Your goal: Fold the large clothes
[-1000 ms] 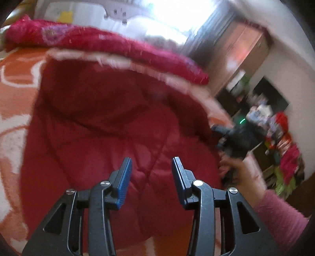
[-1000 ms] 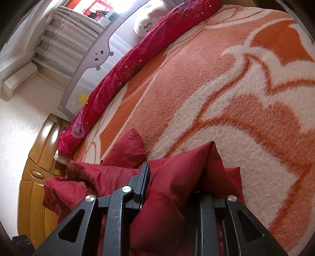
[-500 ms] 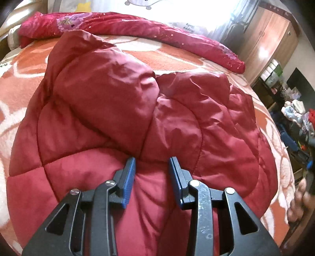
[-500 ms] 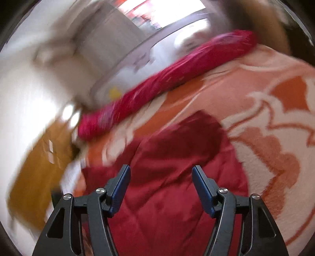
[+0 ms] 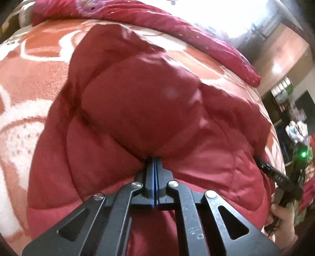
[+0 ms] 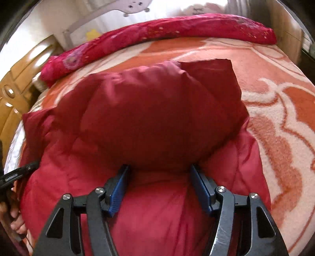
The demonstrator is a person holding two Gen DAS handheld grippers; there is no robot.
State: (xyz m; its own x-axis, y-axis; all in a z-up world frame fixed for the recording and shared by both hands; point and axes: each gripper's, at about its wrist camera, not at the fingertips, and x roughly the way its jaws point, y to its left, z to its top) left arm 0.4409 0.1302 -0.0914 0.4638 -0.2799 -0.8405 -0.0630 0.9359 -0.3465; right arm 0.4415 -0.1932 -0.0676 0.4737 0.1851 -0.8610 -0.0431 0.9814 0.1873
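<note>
A dark red quilted jacket (image 5: 149, 110) lies on the bed with its upper part folded back over its body. My left gripper (image 5: 154, 158) is shut, and its tips pinch the fabric at the near edge of that folded flap. In the right wrist view the same jacket (image 6: 157, 118) fills the middle. My right gripper (image 6: 159, 169) stands over its near half with the jaws wide and closing. The flap's edge sits just past its blue pads (image 6: 119, 187), which press on nothing. Each view catches the other gripper and its hand at the jacket's side edge.
The jacket rests on an orange and white fleece blanket (image 6: 275, 122). A rolled pink-red flowered quilt (image 6: 157, 31) runs along the bed's far side before a white bed rail (image 6: 110, 17). Wooden furniture (image 6: 13, 82) stands at the left; cluttered shelves (image 5: 295, 126) lie past the bed's end.
The left gripper dropped to the flap's near edge and shut on the fabric. The right gripper let go of the jacket, opened wide and swung round over the jacket's near half.
</note>
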